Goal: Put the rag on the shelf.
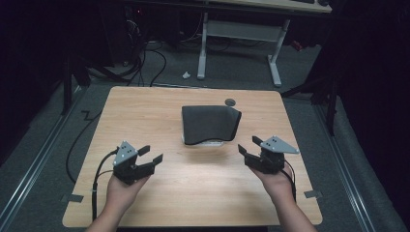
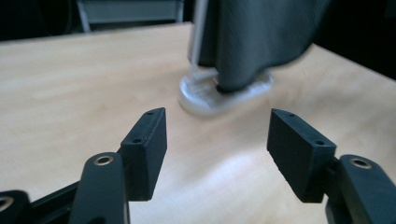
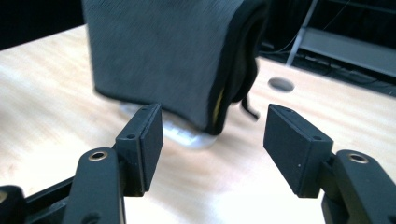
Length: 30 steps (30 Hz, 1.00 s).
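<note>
Looking down from the high view, a wooden table point(image 1: 145, 111) fills the centre of the frame. A dark cloth point(image 1: 210, 123) sits just above the middle, draped over a stand with a white base point(image 1: 211, 143) showing at its lower edge. The left gripper point(image 1: 151, 154) lies at lower left of the cloth, the right gripper point(image 1: 247, 145) at lower right; both are well apart from the cloth, jaws spread, nothing between them. A small dark disc point(image 1: 230, 102) lies on the table just above the cloth's upper right corner.

In the left gripper view, the left gripper point(image 2: 217, 128) rises from the bottom edge with jaws wide and empty. The cloth point(image 2: 261, 37) hangs at upper centre-right, over the white base point(image 2: 205, 93) on the table point(image 2: 70, 93).

In the right gripper view, the right gripper point(image 3: 215, 128) stands released, jaws wide and empty. The cloth point(image 3: 163, 51) occupies the upper centre, near but not touching the jaws; the base point(image 3: 187, 135) peeks out beneath it. The disc point(image 3: 281, 84) lies at right centre.
</note>
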Each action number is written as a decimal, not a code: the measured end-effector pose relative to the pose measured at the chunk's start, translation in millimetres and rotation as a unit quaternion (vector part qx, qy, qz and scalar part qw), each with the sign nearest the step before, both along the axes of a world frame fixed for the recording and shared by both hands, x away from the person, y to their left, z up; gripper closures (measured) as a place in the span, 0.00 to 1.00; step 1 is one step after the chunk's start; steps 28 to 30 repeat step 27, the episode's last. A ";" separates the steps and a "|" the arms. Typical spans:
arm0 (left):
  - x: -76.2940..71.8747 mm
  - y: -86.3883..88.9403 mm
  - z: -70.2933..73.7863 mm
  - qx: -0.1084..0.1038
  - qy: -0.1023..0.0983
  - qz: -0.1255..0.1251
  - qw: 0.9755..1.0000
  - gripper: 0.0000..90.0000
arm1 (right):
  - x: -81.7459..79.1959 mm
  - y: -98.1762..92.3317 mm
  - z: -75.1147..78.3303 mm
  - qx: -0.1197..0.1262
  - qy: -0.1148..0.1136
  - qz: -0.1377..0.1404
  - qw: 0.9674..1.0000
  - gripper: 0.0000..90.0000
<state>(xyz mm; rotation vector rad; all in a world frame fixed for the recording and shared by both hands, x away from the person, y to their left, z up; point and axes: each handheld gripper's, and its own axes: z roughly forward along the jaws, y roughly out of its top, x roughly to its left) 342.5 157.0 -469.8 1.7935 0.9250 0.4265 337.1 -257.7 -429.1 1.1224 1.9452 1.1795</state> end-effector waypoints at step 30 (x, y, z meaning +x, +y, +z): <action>-51.1 -58.0 -58.1 0.042 0.079 -0.089 0.992 0.40 | -58.0 39.1 -95.0 -0.039 0.082 0.018 0.996 0.40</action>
